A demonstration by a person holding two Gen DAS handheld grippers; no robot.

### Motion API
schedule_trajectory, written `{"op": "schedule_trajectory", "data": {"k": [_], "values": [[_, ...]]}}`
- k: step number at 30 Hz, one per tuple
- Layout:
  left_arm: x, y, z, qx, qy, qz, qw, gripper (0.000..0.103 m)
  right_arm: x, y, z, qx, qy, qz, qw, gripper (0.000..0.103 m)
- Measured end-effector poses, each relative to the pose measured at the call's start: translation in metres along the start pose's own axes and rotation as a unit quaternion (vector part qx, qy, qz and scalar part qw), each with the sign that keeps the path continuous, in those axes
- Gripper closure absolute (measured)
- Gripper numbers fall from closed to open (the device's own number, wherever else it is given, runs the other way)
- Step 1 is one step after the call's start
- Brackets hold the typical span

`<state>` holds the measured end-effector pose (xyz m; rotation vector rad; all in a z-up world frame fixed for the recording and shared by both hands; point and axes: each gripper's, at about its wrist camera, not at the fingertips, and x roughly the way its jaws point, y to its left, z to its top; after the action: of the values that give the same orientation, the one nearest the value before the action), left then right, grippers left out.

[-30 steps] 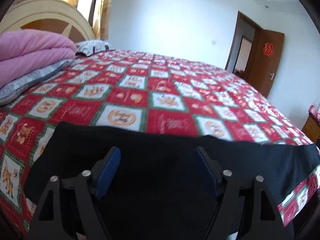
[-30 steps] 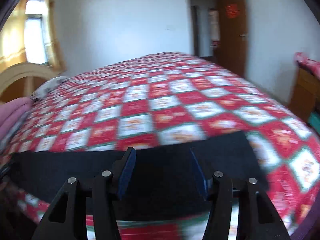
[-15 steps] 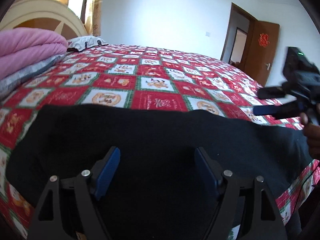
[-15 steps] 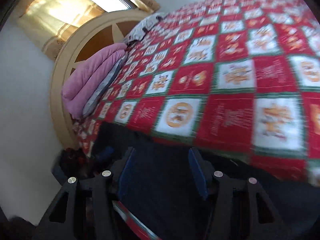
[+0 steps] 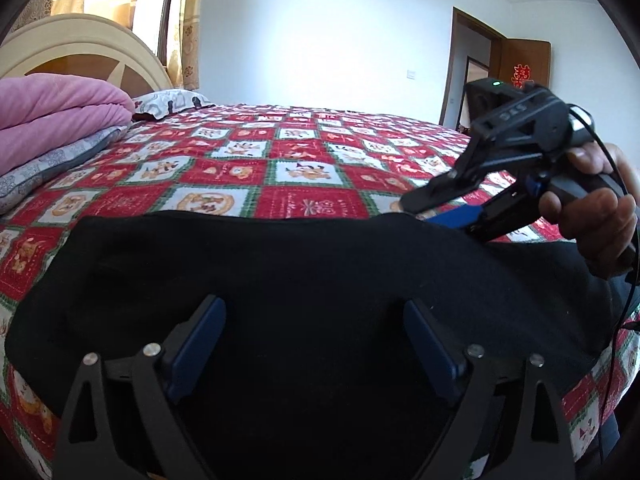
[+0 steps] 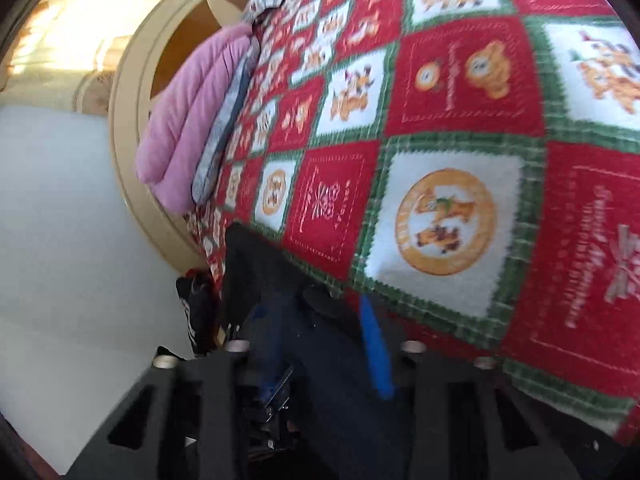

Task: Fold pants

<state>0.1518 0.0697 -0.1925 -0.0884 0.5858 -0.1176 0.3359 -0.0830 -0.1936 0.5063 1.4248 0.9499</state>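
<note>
Left wrist view: the black pants (image 5: 304,280) lie spread flat on the near edge of the bed (image 5: 304,168), which has a red, white and green quilt. The left gripper (image 5: 314,344) hangs over the pants with its 2 blue pads (image 5: 200,340) wide apart and nothing between them. The right gripper (image 5: 436,204) is at the far edge of the pants, on the right side. A hand (image 5: 592,216) holds its handle. Its tips sit right at that edge, with a blue pad showing under the black top finger. The 2 fingers look close together, but I cannot tell if they pinch the cloth.

A pink blanket (image 5: 52,112) sits folded at the head of the bed, far from the pants, on top of a gray one (image 5: 60,156). A pillow (image 5: 172,100) lies behind them. A brown door (image 5: 524,68) stands past the far side of the bed.

Right wrist view: this one is tilted and blurry. The gripper (image 6: 320,340) is low over the dark pants (image 6: 264,264), next to the quilt (image 6: 440,216). 1 blue pad (image 6: 376,356) shows clearly. The pink blanket (image 6: 188,116) and the round headboard (image 6: 128,92) are far behind.
</note>
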Motion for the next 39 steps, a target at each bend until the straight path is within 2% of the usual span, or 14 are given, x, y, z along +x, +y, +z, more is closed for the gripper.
{"op": "schedule_trajectory", "data": {"k": [4, 6, 9, 15, 20, 23, 25, 27, 31, 35, 39], "values": [[0.001, -0.003, -0.001, 0.007, -0.002, 0.005, 1.0, 0.007, 0.022, -0.005, 0.004, 0.029, 0.046, 0.019, 0.998, 0.075], [0.0, -0.003, -0.002, 0.006, -0.004, 0.005, 1.0, 0.007, 0.024, -0.007, 0.007, 0.041, 0.045, 0.024, 0.998, 0.088], [-0.001, 0.0, -0.001, -0.002, -0.007, 0.006, 1.0, 0.007, 0.02, 0.002, 0.006, 0.021, 0.021, 0.012, 0.999, 0.097], [-0.008, 0.003, -0.002, -0.019, -0.029, 0.035, 0.9988, 0.007, -0.006, 0.035, 0.003, -0.047, -0.049, -0.011, 0.998, 0.099], [-0.004, 0.006, -0.004, -0.023, -0.027, 0.033, 0.9989, 0.005, -0.02, 0.048, 0.004, -0.068, -0.084, -0.015, 0.994, 0.099], [0.001, -0.001, -0.006, 0.0, -0.022, 0.047, 0.9987, 0.002, -0.023, 0.037, 0.009, -0.058, -0.094, -0.034, 0.993, 0.099], [0.0, -0.006, -0.007, 0.01, -0.019, 0.055, 0.9982, 0.001, -0.013, 0.018, 0.014, -0.031, -0.081, -0.069, 0.994, 0.099], [-0.001, -0.002, -0.007, 0.002, -0.021, 0.048, 0.9986, 0.001, 0.002, 0.005, 0.016, -0.023, -0.056, -0.078, 0.995, 0.099], [-0.002, 0.0, -0.007, -0.003, -0.024, 0.046, 0.9986, 0.001, -0.019, 0.007, 0.011, -0.024, -0.109, -0.083, 0.99, 0.096], [-0.006, 0.006, -0.004, -0.023, -0.028, 0.043, 0.9984, 0.001, -0.055, 0.03, -0.015, -0.07, -0.167, -0.149, 0.972, 0.07], [-0.018, 0.021, 0.001, -0.068, -0.049, 0.052, 0.9951, 0.001, -0.067, 0.064, -0.067, -0.155, -0.178, -0.18, 0.955, 0.07]]}}
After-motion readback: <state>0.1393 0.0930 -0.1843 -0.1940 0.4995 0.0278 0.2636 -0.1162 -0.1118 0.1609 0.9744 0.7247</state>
